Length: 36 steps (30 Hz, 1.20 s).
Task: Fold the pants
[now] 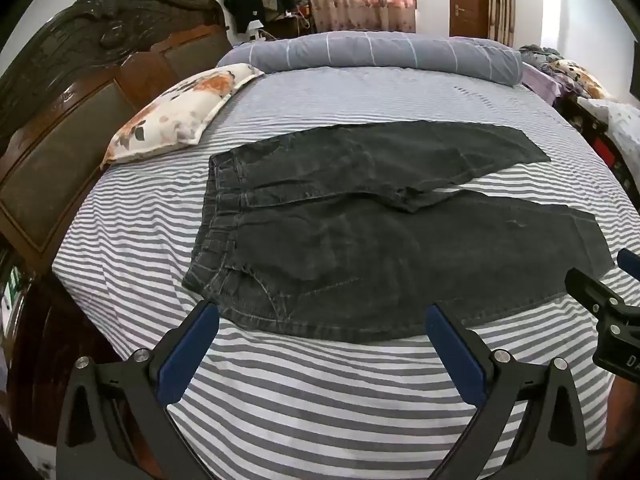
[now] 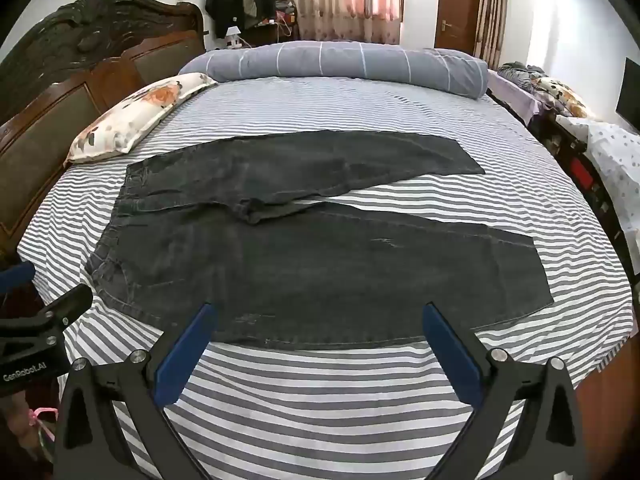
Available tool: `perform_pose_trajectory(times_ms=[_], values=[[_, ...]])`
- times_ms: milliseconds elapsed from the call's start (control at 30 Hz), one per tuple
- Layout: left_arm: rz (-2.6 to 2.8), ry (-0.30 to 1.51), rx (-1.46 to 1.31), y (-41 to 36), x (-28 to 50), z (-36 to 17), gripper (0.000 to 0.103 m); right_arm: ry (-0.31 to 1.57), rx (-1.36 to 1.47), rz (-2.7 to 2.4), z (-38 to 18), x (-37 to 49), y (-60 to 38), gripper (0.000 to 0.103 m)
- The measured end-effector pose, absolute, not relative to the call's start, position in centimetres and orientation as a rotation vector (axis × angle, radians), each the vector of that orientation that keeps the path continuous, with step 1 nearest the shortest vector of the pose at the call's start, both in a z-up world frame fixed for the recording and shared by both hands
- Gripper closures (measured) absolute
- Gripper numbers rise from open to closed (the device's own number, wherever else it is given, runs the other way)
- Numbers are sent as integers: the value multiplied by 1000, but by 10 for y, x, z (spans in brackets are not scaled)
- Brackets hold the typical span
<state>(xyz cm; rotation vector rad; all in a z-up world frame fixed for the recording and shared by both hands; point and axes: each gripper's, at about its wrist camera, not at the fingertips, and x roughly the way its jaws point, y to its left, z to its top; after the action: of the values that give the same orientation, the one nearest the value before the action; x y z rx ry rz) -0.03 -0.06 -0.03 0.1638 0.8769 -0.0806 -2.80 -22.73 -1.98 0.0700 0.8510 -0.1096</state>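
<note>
Here both claws wide open, empty: left claw, right claw.

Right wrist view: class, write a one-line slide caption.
Dark pants lie spread flat on a striped bed, legs apart, with the open right tool above their near edge.

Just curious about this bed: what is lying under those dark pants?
The dark pants lie spread flat on a grey-and-white striped sheet, which shows all around them. Whatever lies directly beneath the fabric is covered.
</note>
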Motion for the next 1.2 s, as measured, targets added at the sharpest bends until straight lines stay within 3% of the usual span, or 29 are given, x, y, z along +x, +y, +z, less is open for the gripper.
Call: perform_pose_trajectory(times_ms=[1200], values=[[-66,933,132,11,9,-30,1,862,88,-93,-27,-25,-224,1]])
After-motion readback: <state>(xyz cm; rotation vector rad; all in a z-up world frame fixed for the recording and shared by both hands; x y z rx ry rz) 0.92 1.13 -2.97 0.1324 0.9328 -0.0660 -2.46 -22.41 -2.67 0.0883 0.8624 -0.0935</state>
